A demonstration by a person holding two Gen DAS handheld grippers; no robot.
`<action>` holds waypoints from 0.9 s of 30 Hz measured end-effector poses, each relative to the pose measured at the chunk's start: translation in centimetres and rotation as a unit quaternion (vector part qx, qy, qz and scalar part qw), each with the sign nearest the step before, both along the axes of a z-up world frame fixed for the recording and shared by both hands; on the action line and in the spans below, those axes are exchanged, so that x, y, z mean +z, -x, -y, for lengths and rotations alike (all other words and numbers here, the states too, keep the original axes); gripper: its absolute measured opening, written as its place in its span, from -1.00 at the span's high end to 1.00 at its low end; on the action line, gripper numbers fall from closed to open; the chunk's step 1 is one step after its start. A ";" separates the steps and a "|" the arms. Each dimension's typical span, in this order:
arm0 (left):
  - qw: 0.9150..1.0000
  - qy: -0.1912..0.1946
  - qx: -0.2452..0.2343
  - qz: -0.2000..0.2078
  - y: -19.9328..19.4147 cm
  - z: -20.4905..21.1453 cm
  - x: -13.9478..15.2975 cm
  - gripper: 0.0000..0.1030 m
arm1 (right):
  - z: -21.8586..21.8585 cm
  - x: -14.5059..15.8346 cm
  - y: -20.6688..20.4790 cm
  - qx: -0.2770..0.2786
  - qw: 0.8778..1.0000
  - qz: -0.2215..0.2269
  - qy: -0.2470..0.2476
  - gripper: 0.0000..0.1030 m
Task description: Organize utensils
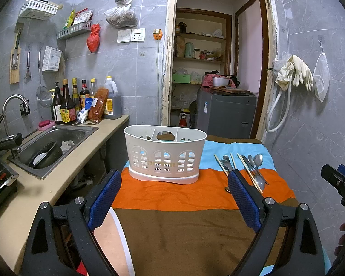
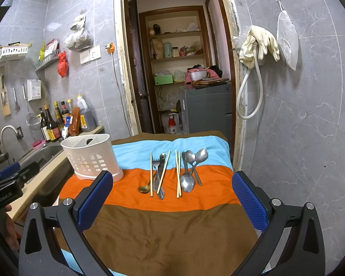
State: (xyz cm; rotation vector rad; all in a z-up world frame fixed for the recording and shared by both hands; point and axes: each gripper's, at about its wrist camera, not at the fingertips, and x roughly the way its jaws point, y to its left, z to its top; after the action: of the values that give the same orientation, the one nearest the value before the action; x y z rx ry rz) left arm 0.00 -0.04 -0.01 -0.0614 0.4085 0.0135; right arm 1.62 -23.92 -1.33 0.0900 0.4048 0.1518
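A white plastic utensil caddy (image 1: 164, 154) with compartments stands on the striped cloth (image 1: 184, 225); it also shows at the left in the right wrist view (image 2: 92, 156). Utensils lie in a row on the cloth: wooden chopsticks (image 2: 178, 174), steel spoons (image 2: 188, 179), a fork and knife (image 2: 158, 172) and a gold spoon (image 2: 145, 187). They lie right of the caddy (image 1: 248, 168). My left gripper (image 1: 174, 191) is open and empty, short of the caddy. My right gripper (image 2: 172, 195) is open and empty, just short of the utensils.
A counter with a steel sink (image 1: 53, 147), a faucet and sauce bottles (image 1: 80, 101) runs along the left. A doorway with shelves and a grey appliance (image 1: 225, 112) lies behind the table. Gloves and a hose (image 2: 257, 43) hang on the right wall.
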 end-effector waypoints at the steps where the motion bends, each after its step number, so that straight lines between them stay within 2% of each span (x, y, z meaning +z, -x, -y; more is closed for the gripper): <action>1: 1.000 0.000 0.000 0.000 0.0 0.0 0.0 -0.76 | 0.0 0.0 0.0 0.000 1.000 0.000 0.000 -1.00; 17: 1.000 -0.001 -0.005 -0.001 -0.5 0.8 0.4 -0.76 | -0.1 0.1 -0.1 0.001 1.000 0.002 0.003 -1.00; 21: 1.000 0.000 -0.012 0.004 -1.6 0.9 -0.1 -0.76 | -0.1 -0.4 -0.3 0.001 1.000 0.005 0.007 -1.00; 27: 1.000 0.005 -0.030 0.005 -3.1 1.4 0.6 -0.76 | -0.1 0.6 -0.9 -0.003 1.000 0.006 0.011 -1.00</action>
State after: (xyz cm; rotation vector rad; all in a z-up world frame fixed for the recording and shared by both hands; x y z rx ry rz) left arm 3.12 -1.40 0.54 -0.0595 0.4000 -0.0489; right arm 2.53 -23.80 -0.76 0.0677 0.3933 0.1419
